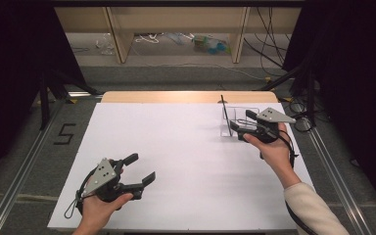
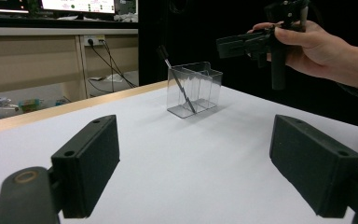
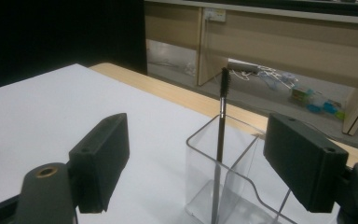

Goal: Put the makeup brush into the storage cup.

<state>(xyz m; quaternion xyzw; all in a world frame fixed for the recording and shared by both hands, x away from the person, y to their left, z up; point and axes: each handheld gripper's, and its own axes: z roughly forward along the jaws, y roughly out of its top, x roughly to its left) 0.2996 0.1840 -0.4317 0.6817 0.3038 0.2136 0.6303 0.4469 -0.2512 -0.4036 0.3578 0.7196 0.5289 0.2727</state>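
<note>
A clear plastic organizer [image 1: 239, 122] stood near the far right edge of the white bench [image 1: 176, 161], a black-tipped brush [image 1: 225, 115] leaning upright in one of its compartments. The right claw [image 1: 238, 128], held in a person's hand, hovered just beside and above the organizer with its jaws spread wide and nothing between them. The left claw [image 1: 139, 169] sat well apart at the near left of the bench, its jaws likewise spread and empty.
</note>
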